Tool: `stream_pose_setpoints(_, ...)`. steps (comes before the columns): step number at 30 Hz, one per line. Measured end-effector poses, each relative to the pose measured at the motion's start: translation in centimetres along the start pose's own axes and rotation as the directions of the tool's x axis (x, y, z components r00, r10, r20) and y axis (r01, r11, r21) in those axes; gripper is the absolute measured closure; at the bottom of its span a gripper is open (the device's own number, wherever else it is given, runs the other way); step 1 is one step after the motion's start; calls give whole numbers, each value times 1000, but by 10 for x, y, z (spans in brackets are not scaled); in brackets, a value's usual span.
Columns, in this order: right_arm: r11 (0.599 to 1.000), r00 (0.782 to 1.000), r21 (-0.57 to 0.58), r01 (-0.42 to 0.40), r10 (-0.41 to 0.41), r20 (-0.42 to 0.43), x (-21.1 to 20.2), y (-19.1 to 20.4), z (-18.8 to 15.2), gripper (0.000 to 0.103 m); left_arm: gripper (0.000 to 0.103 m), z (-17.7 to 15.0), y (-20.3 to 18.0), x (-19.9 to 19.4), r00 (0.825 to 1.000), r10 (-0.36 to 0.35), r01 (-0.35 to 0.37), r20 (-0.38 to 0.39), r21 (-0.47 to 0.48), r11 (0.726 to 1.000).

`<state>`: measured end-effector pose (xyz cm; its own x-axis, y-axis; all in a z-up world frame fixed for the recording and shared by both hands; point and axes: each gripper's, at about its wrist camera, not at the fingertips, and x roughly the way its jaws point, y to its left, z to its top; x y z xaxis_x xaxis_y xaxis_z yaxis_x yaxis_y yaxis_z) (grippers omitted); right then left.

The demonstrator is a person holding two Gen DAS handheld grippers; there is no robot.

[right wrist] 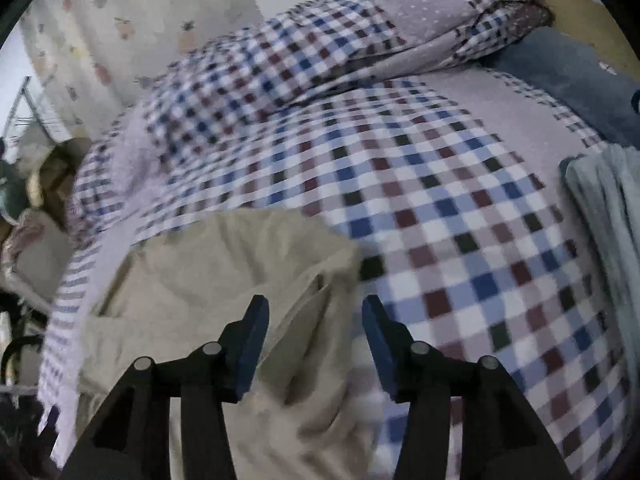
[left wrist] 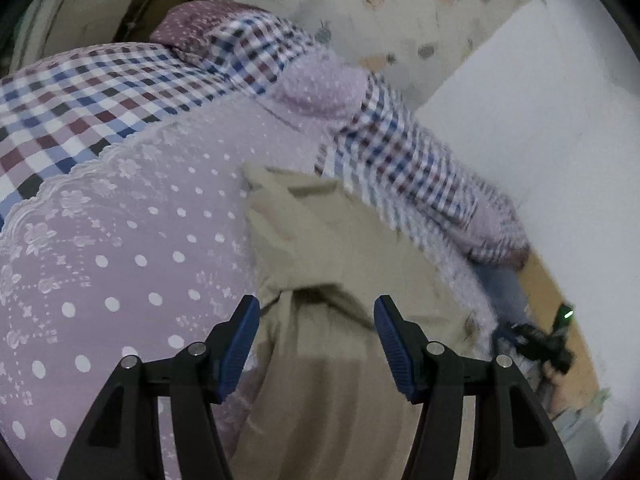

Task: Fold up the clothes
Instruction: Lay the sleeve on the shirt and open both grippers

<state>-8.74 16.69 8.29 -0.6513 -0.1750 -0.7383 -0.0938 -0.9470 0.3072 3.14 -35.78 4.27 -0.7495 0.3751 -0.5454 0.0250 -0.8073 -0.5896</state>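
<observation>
A beige garment (left wrist: 328, 240) lies crumpled on the bed near its edge. In the right wrist view the same beige garment (right wrist: 224, 264) shows a pocket or seam fold. My left gripper (left wrist: 316, 312) hovers over it, open, with cloth below the gap and nothing pressed between the blue pads. My right gripper (right wrist: 316, 312) is open too, over the garment's right edge where it meets the checked bedspread (right wrist: 440, 200). Neither set of fingers grips the fabric.
A lilac polka-dot cover (left wrist: 120, 240) and a rolled checked quilt (right wrist: 320, 60) fill the bed. A blue cloth (right wrist: 580, 80) and a pale grey-green cloth (right wrist: 608, 208) lie at the right. A blurred dark device with a green light (left wrist: 548, 340) is beyond the bed edge, by the white wall (left wrist: 540, 100).
</observation>
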Motion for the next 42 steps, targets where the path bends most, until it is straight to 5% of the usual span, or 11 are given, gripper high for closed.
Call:
stream_pose_setpoints(5, 987, 999, -159, -29, 23, -40, 0, 32, -38, 50, 40, -3, -5, 12, 998, 35, -31, -60, 62, 998)
stream_pose_setpoints(13, 982, 995, -182, -46, 29, -96, 29, 49, -56, 53, 40, -3, -10, 12, 994, 82, -71, -73, 134, 988)
stream_pose_setpoints(15, 980, 993, -190, -54, 34, -110, 33, 51, -59, 60, 40, -3, -8, 16, 992, 93, -82, -82, 129, 988)
stream_pose_setpoints(17, 983, 995, -180, -25, 7, -98, 32, 48, -60, 84, 40, -3, -4, 19, 990, 103, -92, -91, 119, 989)
stream_pose_setpoints(19, 992, 995, -115, 44, -53, -79, 27, 34, -58, 92, 40, -3, -3, 21, 990, 108, -96, -96, 116, 989)
stream_pose_setpoints(23, 992, 989, 5, 127, -126, -72, 10, 3, -63, 90, 40, -4, -4, 24, 988, 119, -107, -99, 123, 987)
stream_pose_setpoints(28, 991, 991, 1, 133, -133, -22, -17, -4, -76, 88, 40, -6, -6, 27, 985, 139, -125, -100, 132, 983)
stream_pose_setpoints(30, 991, 993, -61, 116, -116, 10, -20, 10, -75, 74, 40, -7, -6, 28, 985, 144, -130, -100, 134, 982)
stream_pose_setpoints(32, 983, 995, -152, 101, -96, 41, -16, 33, -74, 49, 40, -8, -7, 28, 984, 149, -135, -99, 140, 981)
stream_pose_setpoints(39, 945, 985, -280, 168, -174, 4, 40, 74, -66, 50, 40, -9, -8, 33, 981, 162, -143, -106, 161, 976)
stream_pose_setpoints(42, 960, 968, -124, 251, -250, 22, 29, 43, -65, 53, 40, -8, -8, 33, 981, 163, -145, -105, 158, 977)
